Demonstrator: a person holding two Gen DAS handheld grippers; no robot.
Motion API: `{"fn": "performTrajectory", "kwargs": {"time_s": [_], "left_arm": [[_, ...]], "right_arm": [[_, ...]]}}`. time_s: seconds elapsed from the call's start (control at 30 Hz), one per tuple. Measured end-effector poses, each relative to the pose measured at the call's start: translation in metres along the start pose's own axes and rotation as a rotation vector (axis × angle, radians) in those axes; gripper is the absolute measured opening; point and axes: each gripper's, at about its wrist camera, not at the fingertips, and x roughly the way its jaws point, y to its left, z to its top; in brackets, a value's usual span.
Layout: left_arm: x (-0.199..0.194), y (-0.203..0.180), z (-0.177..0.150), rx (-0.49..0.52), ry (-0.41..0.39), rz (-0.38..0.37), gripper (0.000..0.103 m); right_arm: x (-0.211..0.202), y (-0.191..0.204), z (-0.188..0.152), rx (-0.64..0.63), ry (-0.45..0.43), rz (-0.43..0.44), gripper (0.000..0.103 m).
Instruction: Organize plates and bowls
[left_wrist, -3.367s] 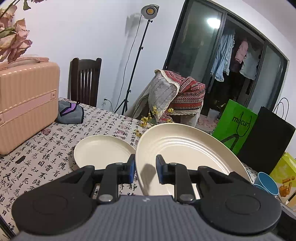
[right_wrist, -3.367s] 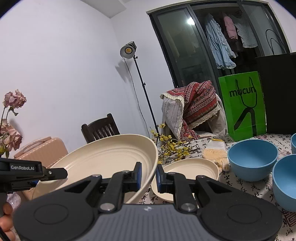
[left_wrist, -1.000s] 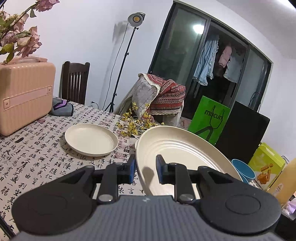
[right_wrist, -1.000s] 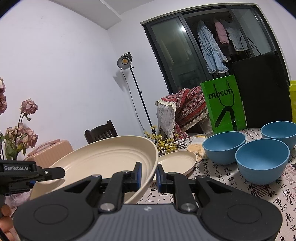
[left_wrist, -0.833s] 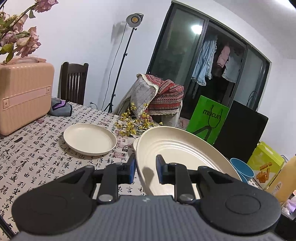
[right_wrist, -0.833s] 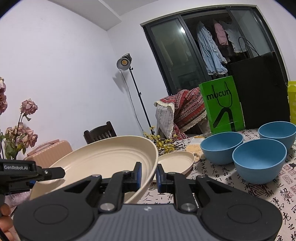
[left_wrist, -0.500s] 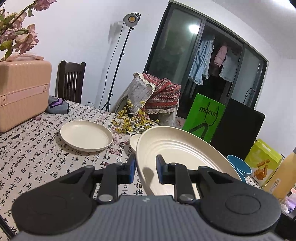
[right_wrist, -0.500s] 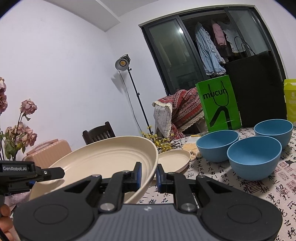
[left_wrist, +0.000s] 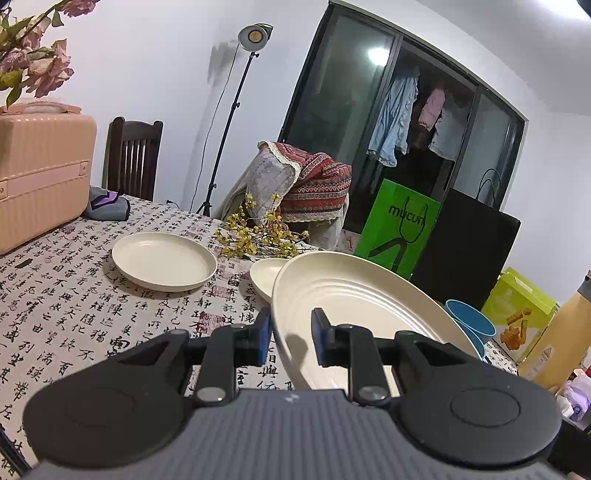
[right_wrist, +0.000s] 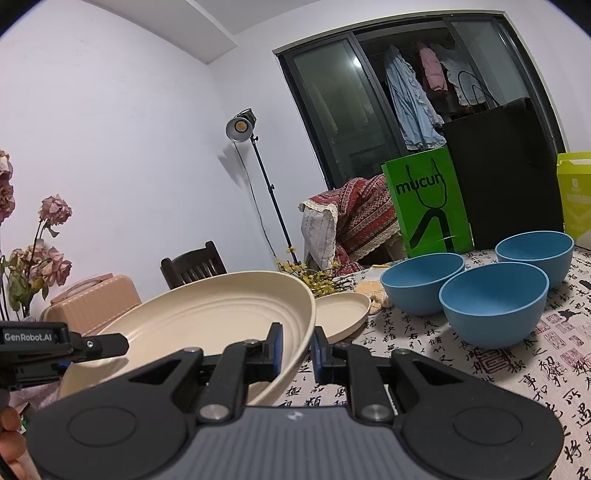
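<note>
Since the earlier frames a second small plate (left_wrist: 266, 277) has come into the left wrist view beyond the large cream plate (left_wrist: 354, 310), which the left gripper (left_wrist: 290, 338) and right gripper (right_wrist: 297, 349) carry above the calligraphy-print tablecloth (left_wrist: 66, 314), each clamped on an opposite rim. Nearest on the cloth lie a small cream plate (left_wrist: 164, 260) and three empty blue bowls (right_wrist: 493, 308), with yellow flowers (left_wrist: 258, 236) just behind. Farther back stand a pink suitcase (left_wrist: 40, 177), a wooden chair (left_wrist: 133, 158), a green bag (right_wrist: 426, 205), a light stand (left_wrist: 236, 110) and dark glass doors (right_wrist: 351, 99).
</note>
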Motion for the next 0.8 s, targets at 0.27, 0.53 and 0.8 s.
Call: {"fn": "performTrajectory", "kwargs": {"time_s": [0.27,0.53,0.8], "left_arm": [[0.002,-0.001,-0.009,0.011,0.000,-0.005,0.023],[0.005,-0.006,-0.016,0.024,0.002,-0.004,0.023],[0.010,-0.011,-0.025,0.034,0.015,-0.018,0.023]], "right_arm": [[-0.004,-0.003,-0.008,0.001,0.001,-0.012,0.016],[-0.006,-0.009,-0.014,0.007,0.003,-0.019,0.016],[-0.010,-0.017,-0.020,0.023,0.010,-0.030,0.016]]}}
